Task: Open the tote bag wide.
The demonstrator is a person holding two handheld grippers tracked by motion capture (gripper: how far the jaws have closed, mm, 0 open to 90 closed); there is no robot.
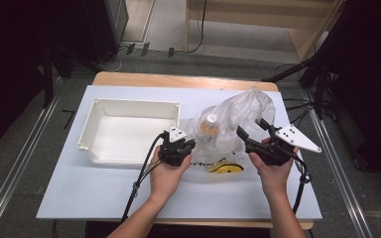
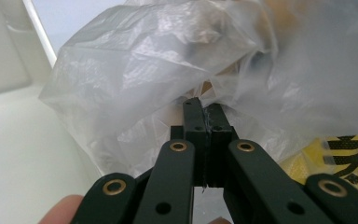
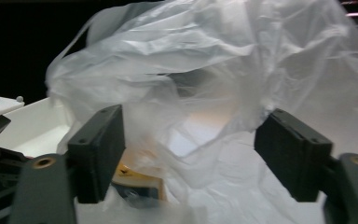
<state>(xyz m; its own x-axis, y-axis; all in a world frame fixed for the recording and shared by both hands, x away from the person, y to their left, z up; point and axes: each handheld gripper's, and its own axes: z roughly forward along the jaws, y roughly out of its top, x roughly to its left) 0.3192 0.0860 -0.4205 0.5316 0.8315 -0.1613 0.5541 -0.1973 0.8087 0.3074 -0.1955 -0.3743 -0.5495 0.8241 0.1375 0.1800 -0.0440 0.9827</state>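
L gripper (image 2: 204, 112) clamped on plastic bag (image 1: 233, 119) edge; R gripper (image 3: 189, 154) at bag's 3 o'clock, jaws apart. Bottle (image 1: 209, 128) inside, white bin (image 1: 129, 131) at 9 empty: unpacking barely begun.

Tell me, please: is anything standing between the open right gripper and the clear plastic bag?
Nothing visible does. The right gripper sits directly at the crumpled clear plastic bag with its fingers spread wide, and bag film already lies in the gap between them. On the other side, the left gripper is shut on a fold of the same bag.

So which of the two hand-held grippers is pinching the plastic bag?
The left hand-held gripper, jaws shut on the plastic bag; the right hand-held gripper stands open.
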